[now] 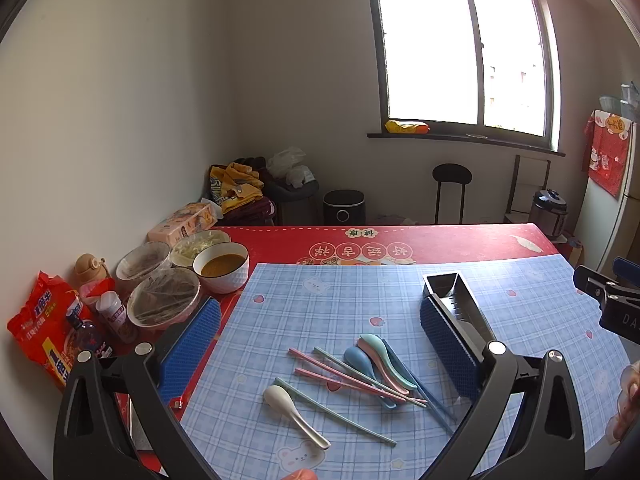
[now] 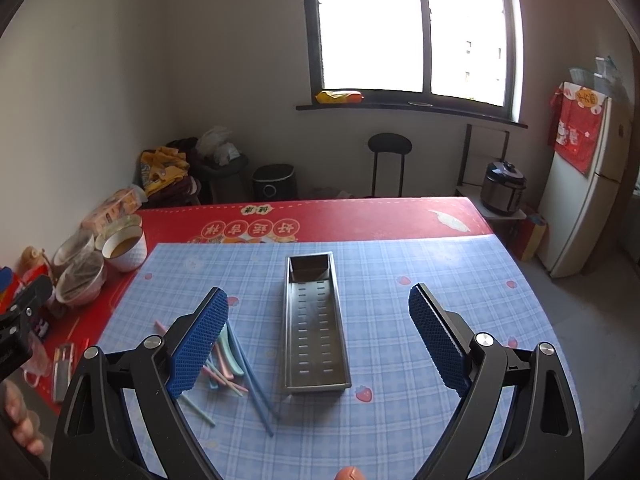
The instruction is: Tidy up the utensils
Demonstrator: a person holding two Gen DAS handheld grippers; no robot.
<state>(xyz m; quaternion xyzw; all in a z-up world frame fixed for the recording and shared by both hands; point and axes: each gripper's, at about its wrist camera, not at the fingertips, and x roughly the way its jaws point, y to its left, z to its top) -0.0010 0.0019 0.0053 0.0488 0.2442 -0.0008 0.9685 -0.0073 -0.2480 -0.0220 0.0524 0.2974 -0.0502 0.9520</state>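
**Q:** Utensils: location and status?

**A:** Loose pile of spoons (image 1: pixel 378 360) and chopsticks (image 1: pixel 352 378) on the checked mat (image 1: pixel 320 304), toward the bench's near-left area. White spoon (image 1: pixel 294 412) slightly apart, nearer the front edge. Metal tray (image 2: pixel 314 324) empty, just beside the pile on its right, long axis running front to back.

**Q:** Hand-held gripper state?

**A:** Left hand-held gripper (image 1: pixel 320 344) spread wide, above the pile, holding nothing. Right hand-held gripper (image 2: pixel 318 336) likewise wide and empty, straddling the tray from above.

**Q:** Likely faults from here?

**A:** Crossed chopsticks: closing on one probably drags or flips its neighbours. Thin, smooth sticks: likely to roll or slip out of the pads if pinched off-centre. Stacked spoons: risk of lifting two at once. Light tray: may slide on the mat if struck by a utensil end.

**Q:** Clearance?

**A:** Ample open mat right of the tray and behind it. Left edge crowded: covered bowls (image 1: pixel 164 300), soup bowl (image 1: pixel 222 266), packets (image 1: pixel 46 332). Avoid wide swings leftward. Front edge near the white spoon; sweep away from it.
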